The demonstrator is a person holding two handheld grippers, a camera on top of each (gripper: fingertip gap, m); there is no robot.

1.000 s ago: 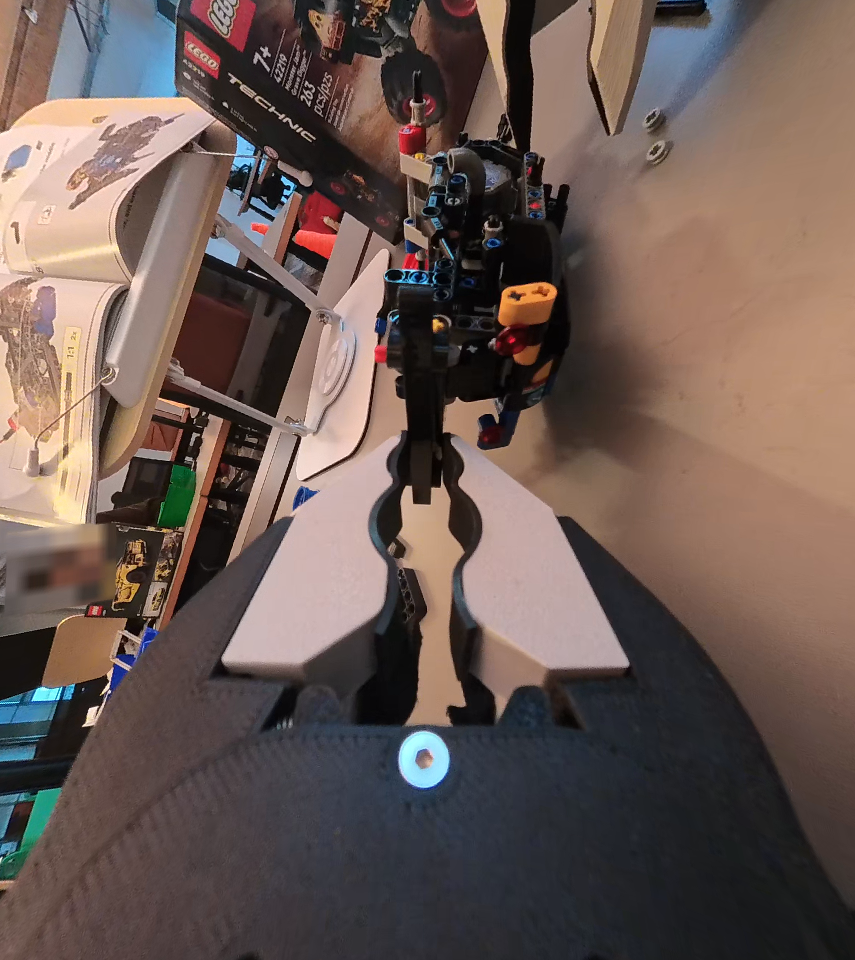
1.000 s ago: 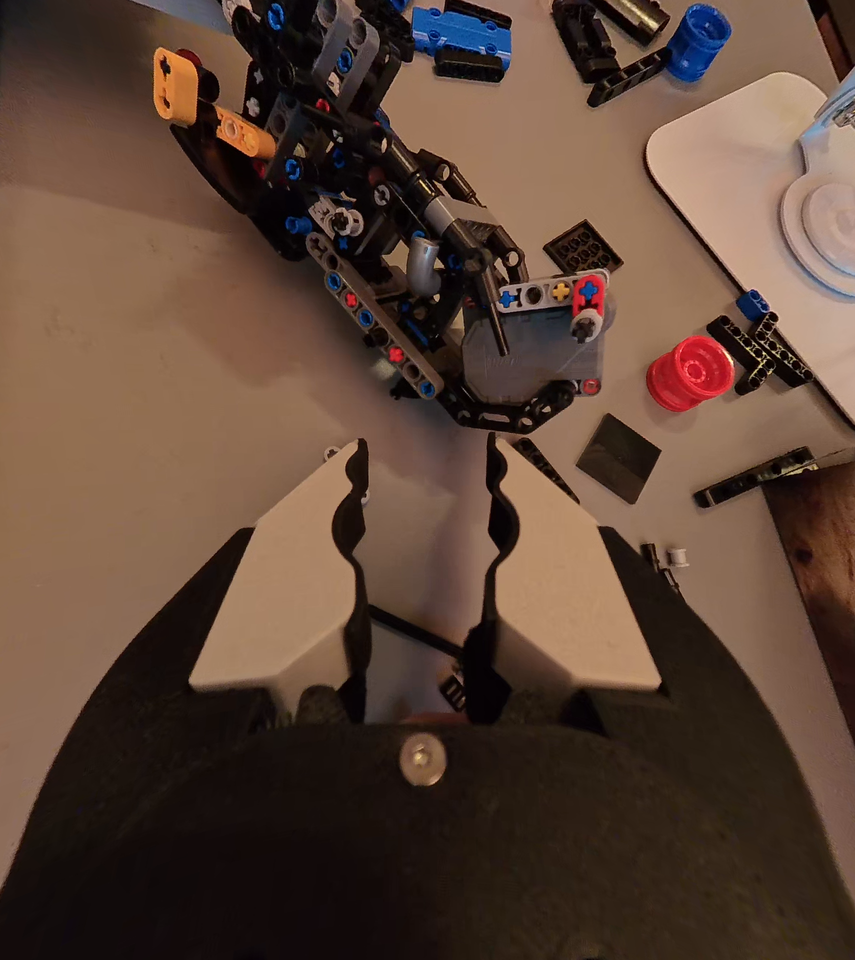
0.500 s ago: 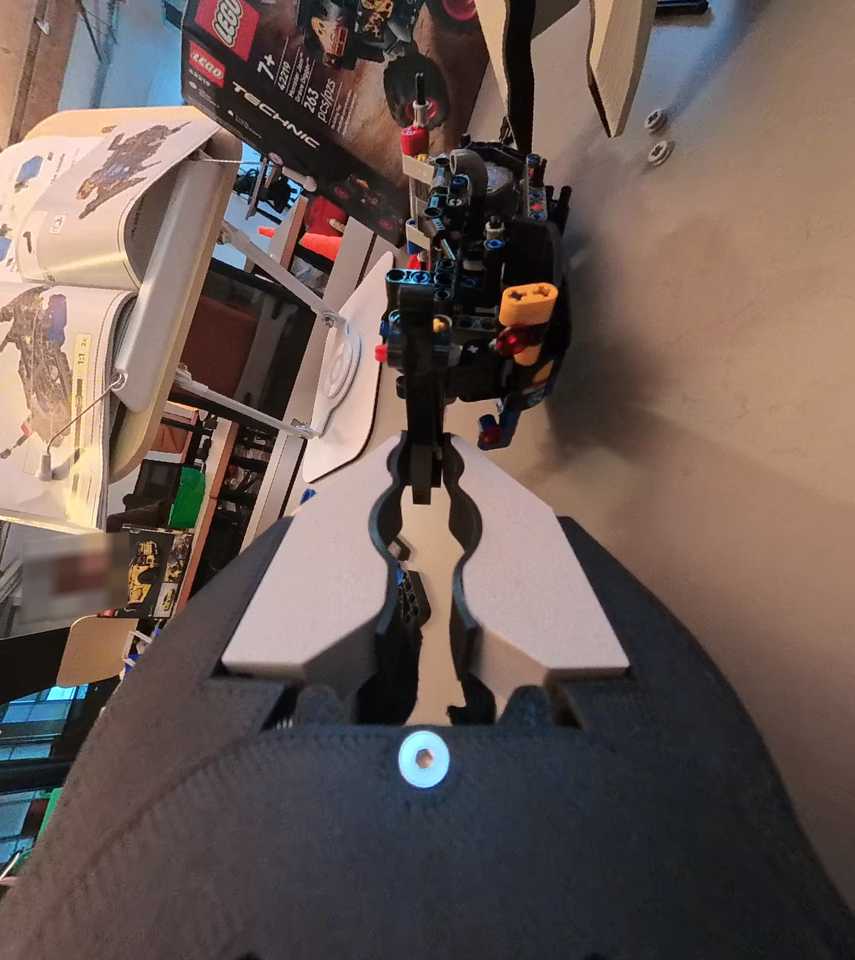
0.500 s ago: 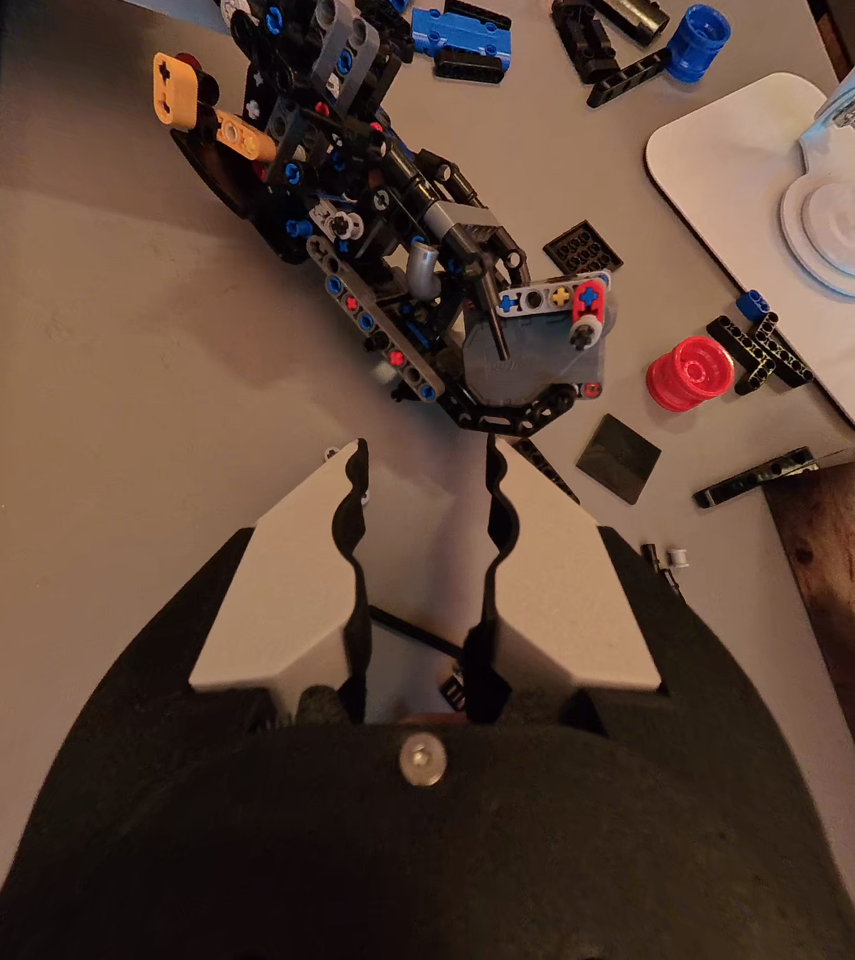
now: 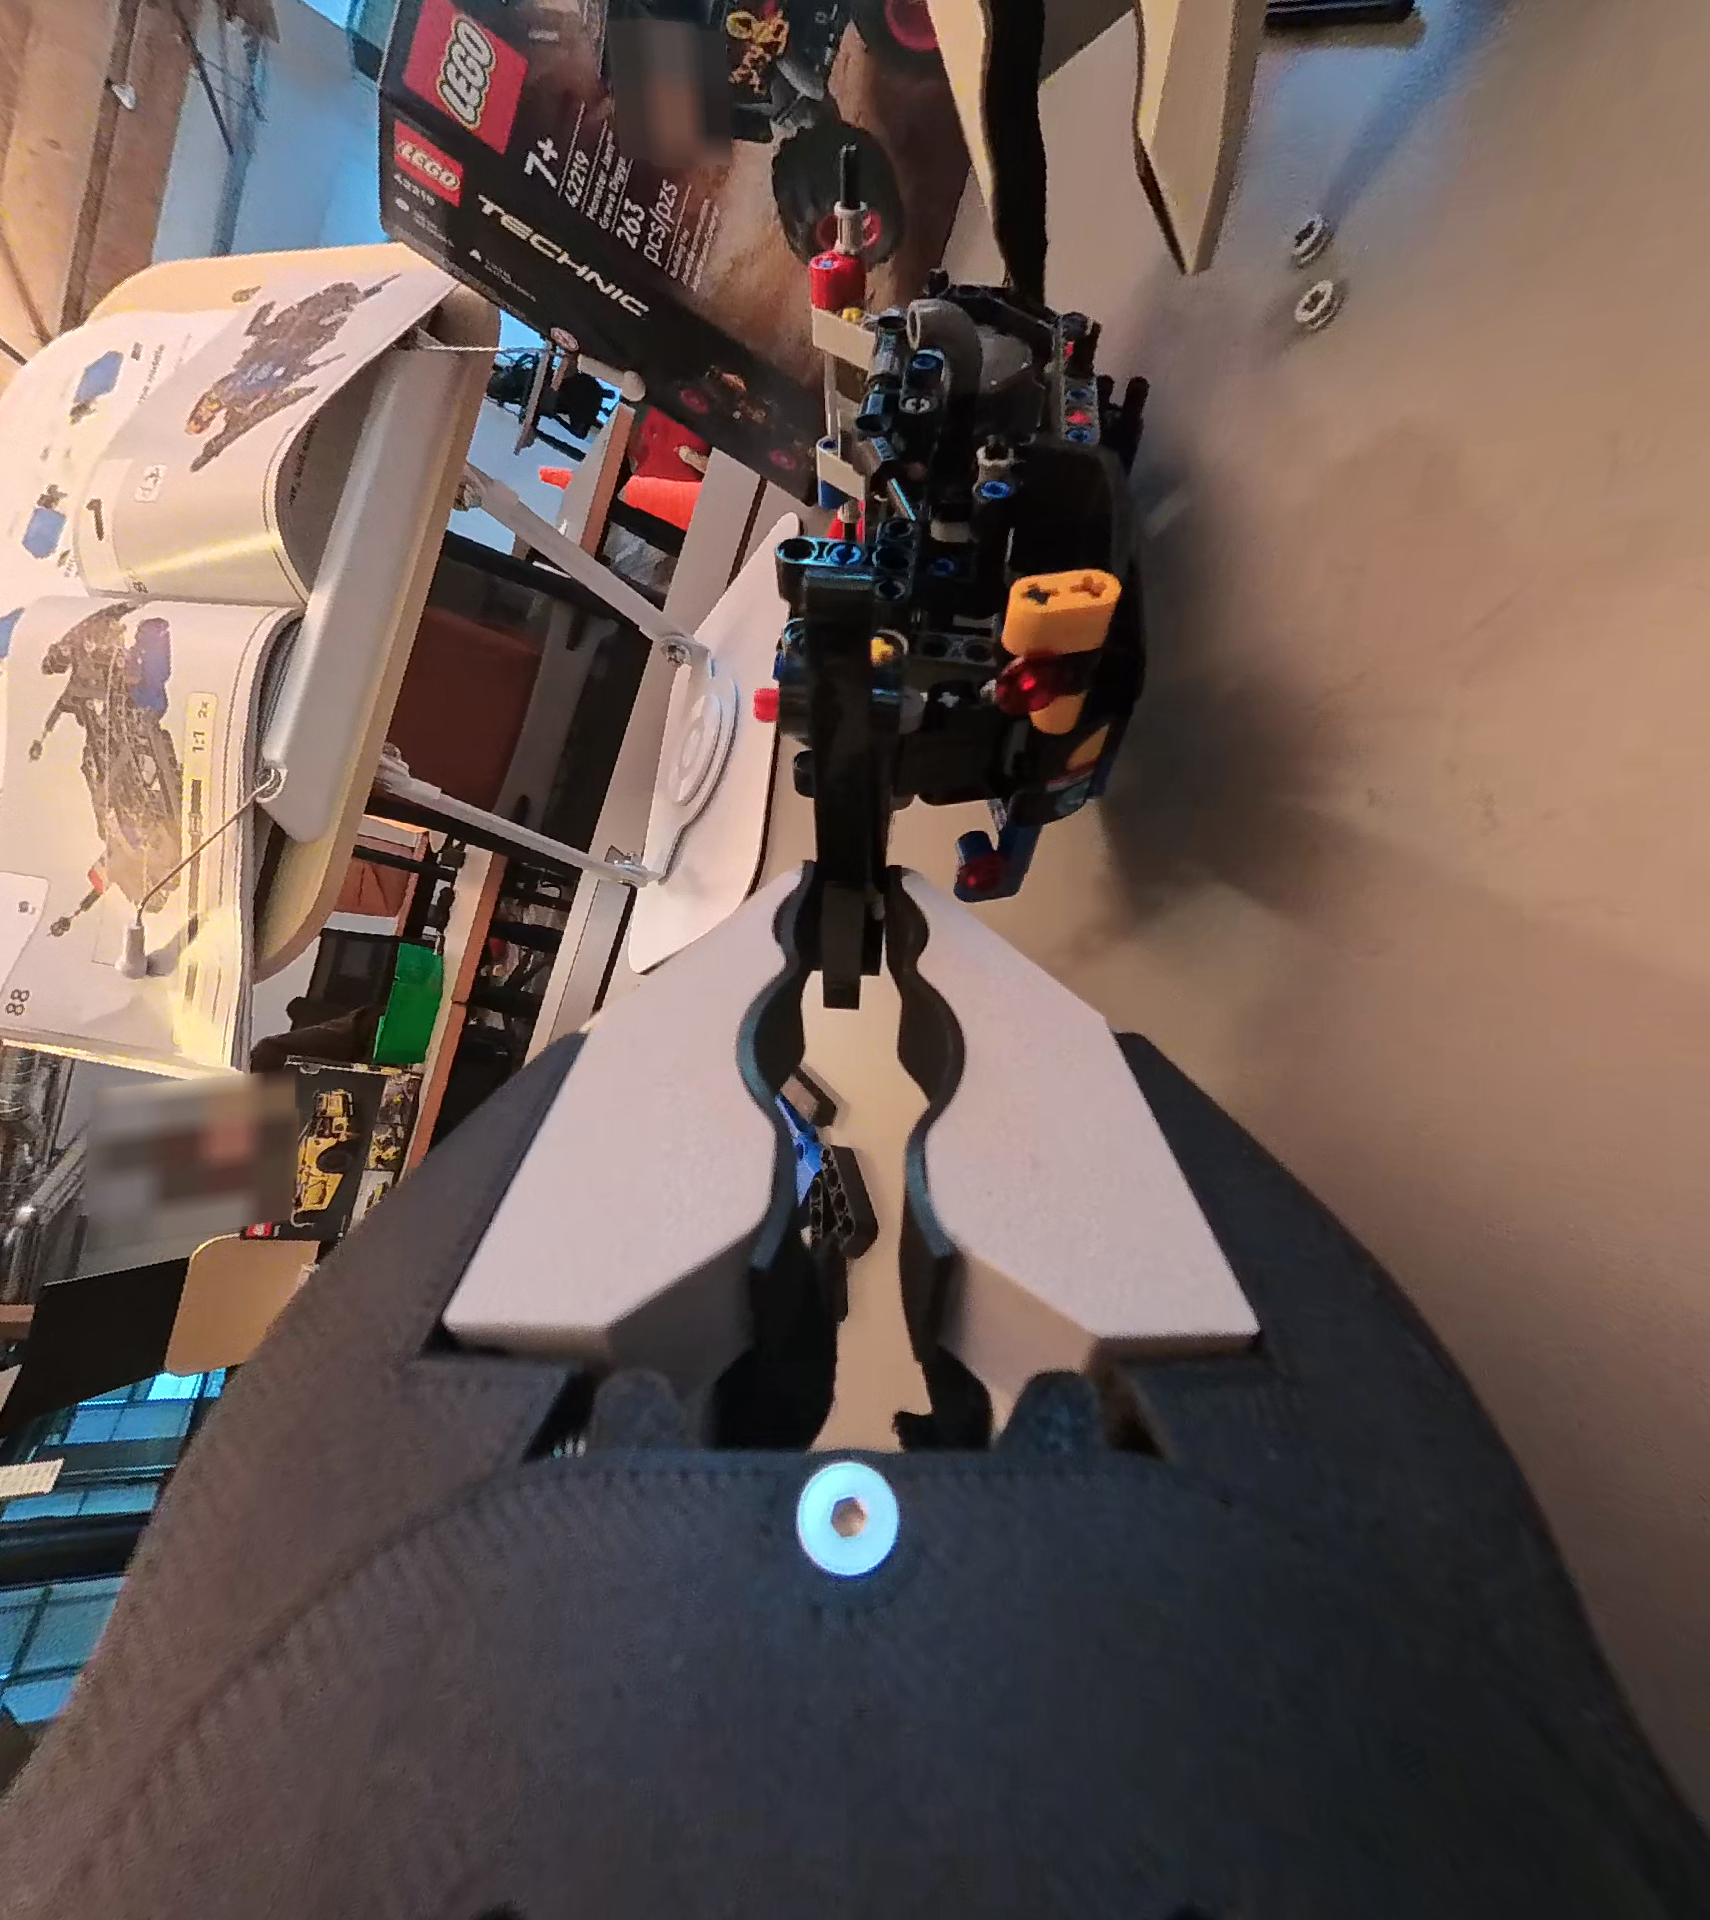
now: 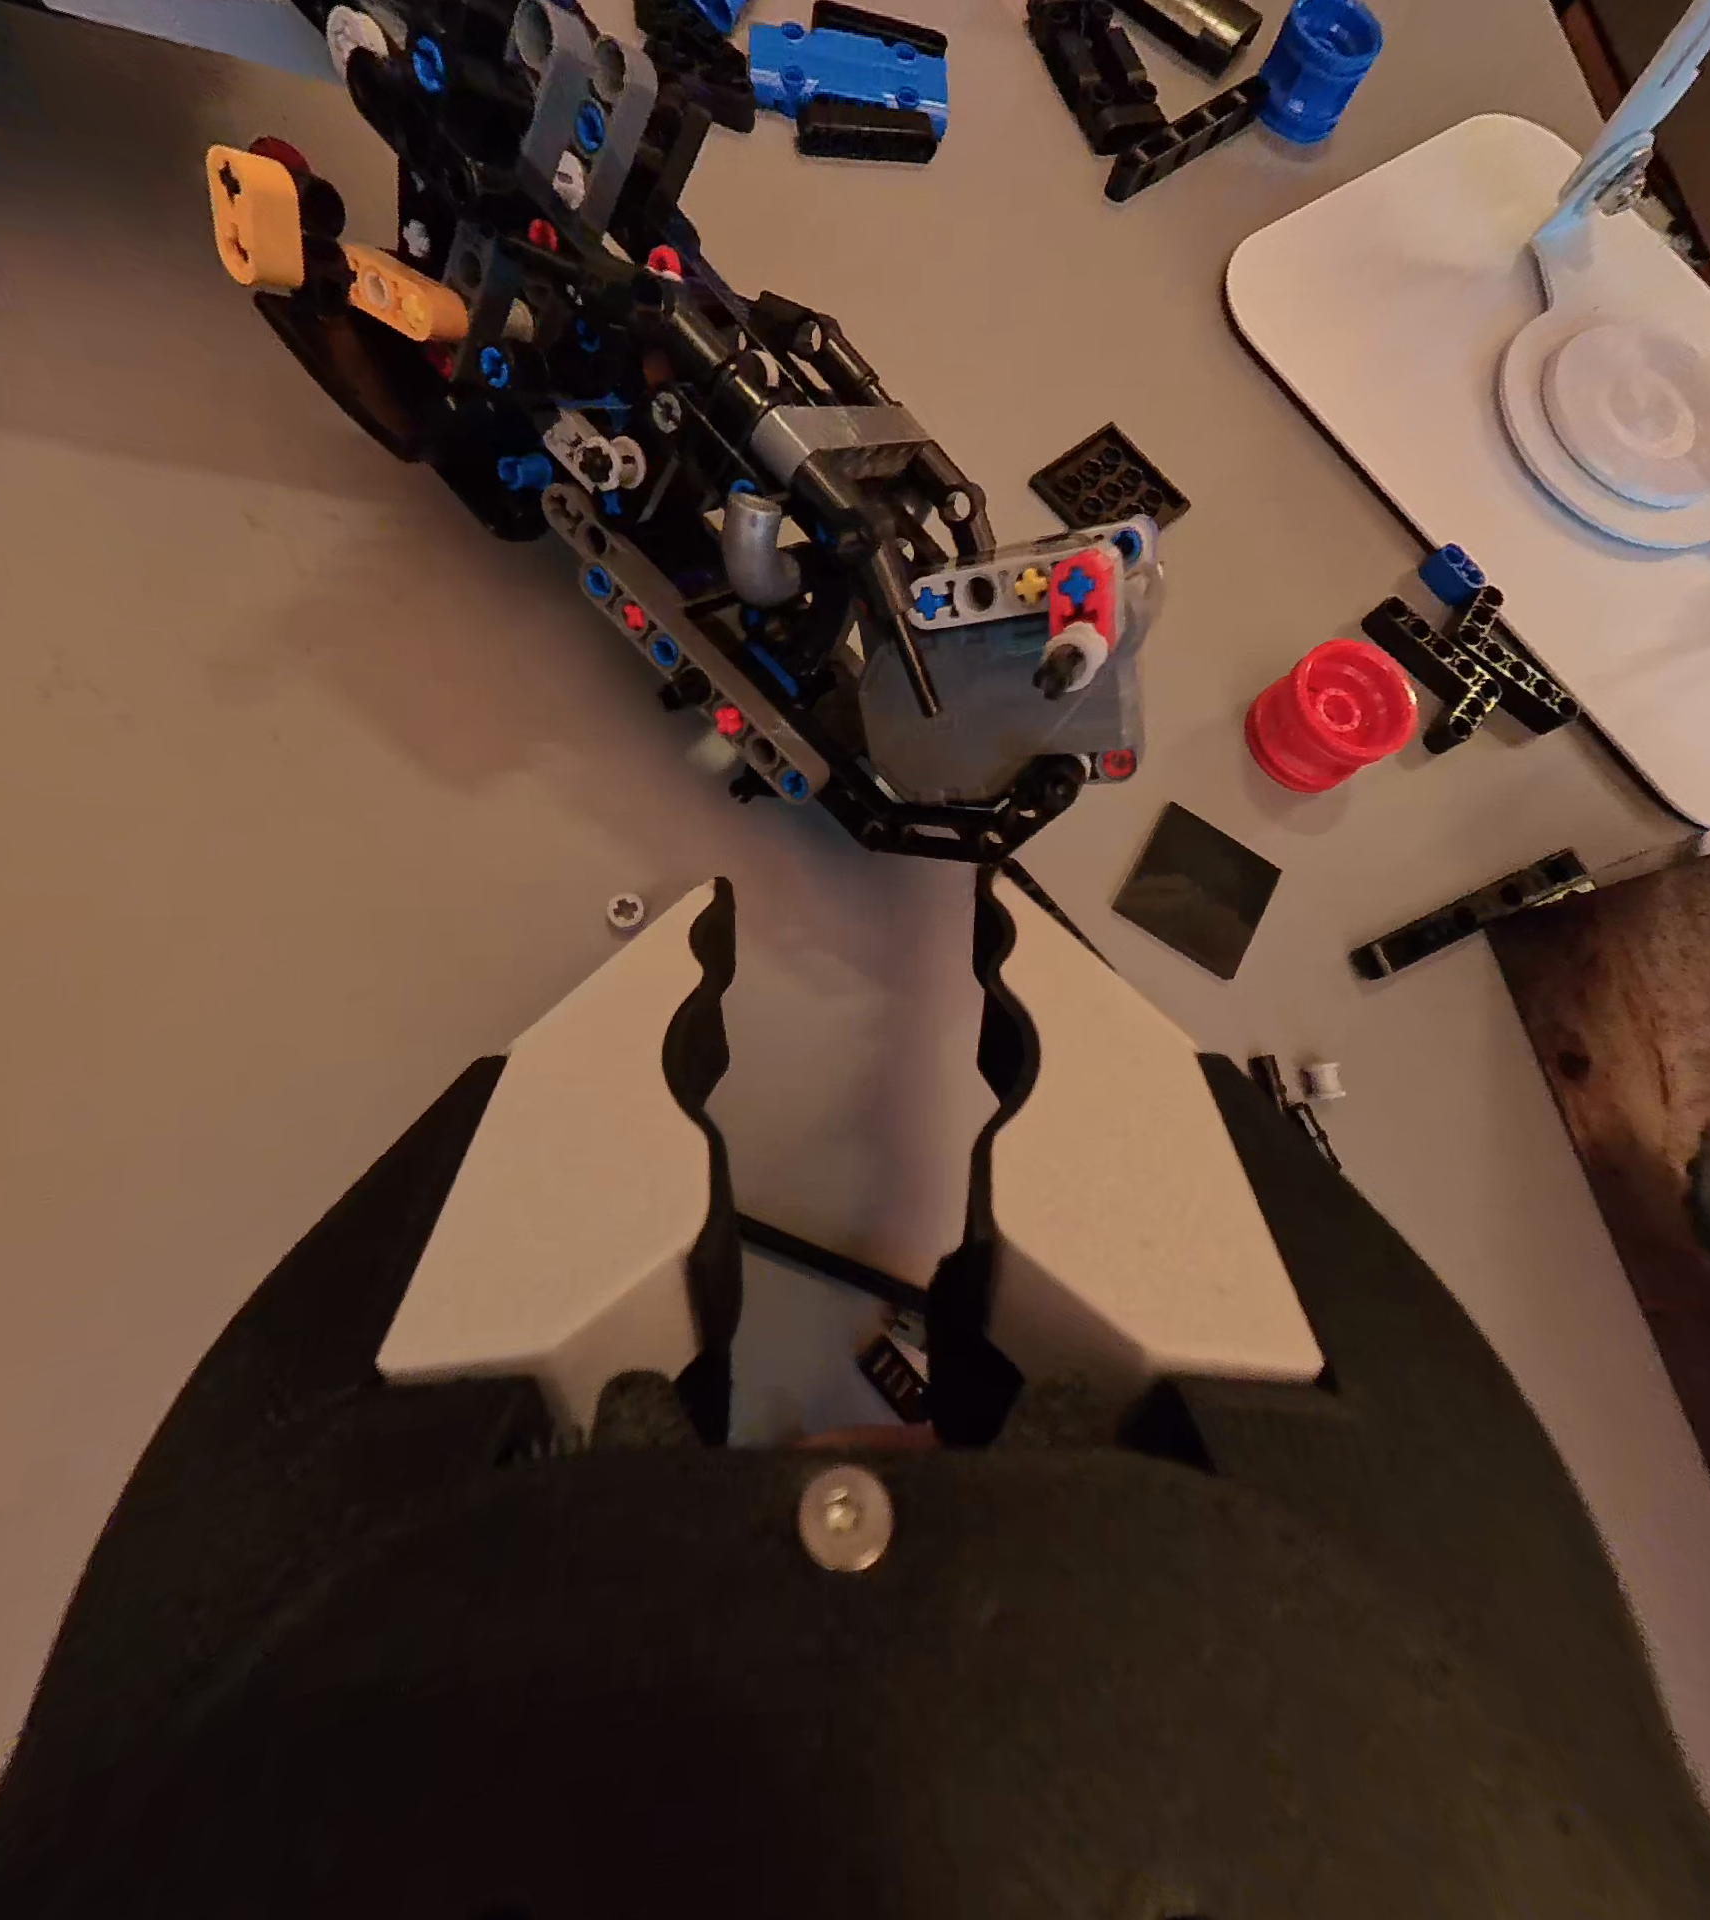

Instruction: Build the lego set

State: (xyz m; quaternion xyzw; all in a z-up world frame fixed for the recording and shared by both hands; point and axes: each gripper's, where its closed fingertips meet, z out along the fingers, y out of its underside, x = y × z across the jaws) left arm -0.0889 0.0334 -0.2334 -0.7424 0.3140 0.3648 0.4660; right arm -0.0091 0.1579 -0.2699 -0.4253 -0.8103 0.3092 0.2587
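Note:
The half-built black Technic vehicle [image 5: 965, 582] lies on the grey table, with an orange connector and red and blue pins. My left gripper [image 5: 846, 914] is shut on a black beam that sticks out of the vehicle's near end. In the right wrist view the same vehicle [image 6: 726, 488] lies diagonally, its grey front plate nearest me. My right gripper [image 6: 851, 894] is open and empty, its tips just short of the vehicle's black front frame. The right gripper's pale fingers [image 5: 1194, 125] show at the top of the left wrist view.
Loose parts lie to the right: a red wheel hub [image 6: 1334, 712], a black tile [image 6: 1194, 888], black beams [image 6: 1469, 665], a blue hub [image 6: 1313, 62], a blue panel [image 6: 846, 78]. The white stand base [image 6: 1433, 343] holds the open manual [image 5: 113, 644]. The set box [image 5: 643, 177] stands behind.
The vehicle has slid slightly toward my right gripper and turned a little. My left gripper keeps its hold on the black beam. The right gripper stays open.

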